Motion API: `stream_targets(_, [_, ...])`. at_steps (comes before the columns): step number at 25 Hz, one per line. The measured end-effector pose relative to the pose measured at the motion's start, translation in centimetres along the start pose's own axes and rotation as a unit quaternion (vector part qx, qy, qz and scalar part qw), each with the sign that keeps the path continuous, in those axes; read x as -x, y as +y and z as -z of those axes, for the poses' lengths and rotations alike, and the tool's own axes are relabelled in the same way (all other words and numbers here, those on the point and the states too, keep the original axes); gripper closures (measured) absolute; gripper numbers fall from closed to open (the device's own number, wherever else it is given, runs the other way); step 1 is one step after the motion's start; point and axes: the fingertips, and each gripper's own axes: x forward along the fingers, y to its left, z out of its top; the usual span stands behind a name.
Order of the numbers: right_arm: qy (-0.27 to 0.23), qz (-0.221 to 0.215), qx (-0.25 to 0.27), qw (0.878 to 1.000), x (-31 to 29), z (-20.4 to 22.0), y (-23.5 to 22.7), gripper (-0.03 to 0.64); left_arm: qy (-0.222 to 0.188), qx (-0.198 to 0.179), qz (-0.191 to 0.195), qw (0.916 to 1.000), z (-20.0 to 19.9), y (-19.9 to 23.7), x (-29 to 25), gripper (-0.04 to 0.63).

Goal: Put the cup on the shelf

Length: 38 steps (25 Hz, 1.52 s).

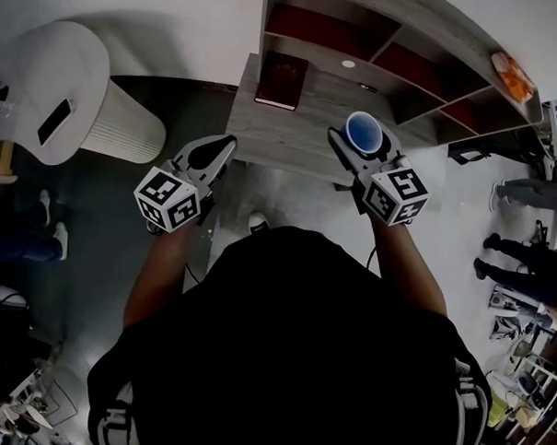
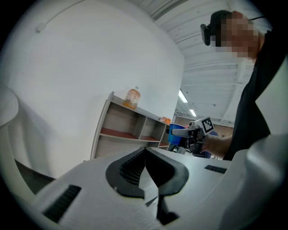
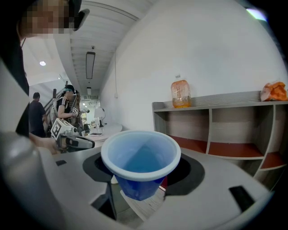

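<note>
A blue cup (image 1: 365, 135) stands upright between the jaws of my right gripper (image 1: 356, 147), which is shut on its sides. In the right gripper view the cup (image 3: 140, 161) is empty and fills the middle. It hangs over the near edge of the grey wooden shelf unit (image 1: 381, 46), whose red-floored compartments (image 3: 234, 148) are open ahead. My left gripper (image 1: 213, 158) is level with the right one, to its left and off the shelf's corner. Its jaws (image 2: 145, 152) are closed tip to tip with nothing between them. From the left gripper view the cup (image 2: 174, 134) shows at the right.
A dark red book (image 1: 281, 78) lies on the shelf's low ledge. An orange bottle (image 3: 181, 94) and an orange packet (image 3: 274, 91) sit on the shelf top. A white round table (image 1: 60, 83) with a phone (image 1: 55, 121) stands at the left. People stand at the right (image 1: 519, 252).
</note>
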Motion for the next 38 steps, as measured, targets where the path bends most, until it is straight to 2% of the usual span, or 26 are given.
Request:
stream_targets(8, [-0.004, -0.006, 0.008, 1.0, -1.3, -1.0, 0.8, 0.318, -0.008, 0.001, -0.024, 0.9997, -0.5, 2.0, 2.3, 0.577])
stream_targets(19, [-0.008, -0.015, 0.002, 1.0, -1.8, -1.0, 0.6, 0.318, 0.003, -0.004, -0.03, 0.9995, -0.3, 1.7, 2.5, 0.577])
stream_targets(28, [-0.018, -0.018, -0.008, 1.0, -2.7, -1.1, -2.5, 0.318, 0.013, -0.011, -0.036, 0.9992, -0.9, 1.7, 0.0, 0.577])
stream_targets(38, [-0.016, -0.037, -0.014, 0.999, -5.1, -1.2, -7.6, 0.318, 0.013, -0.02, -0.045, 0.9987, -2.7, 1.6, -5.5, 0.577])
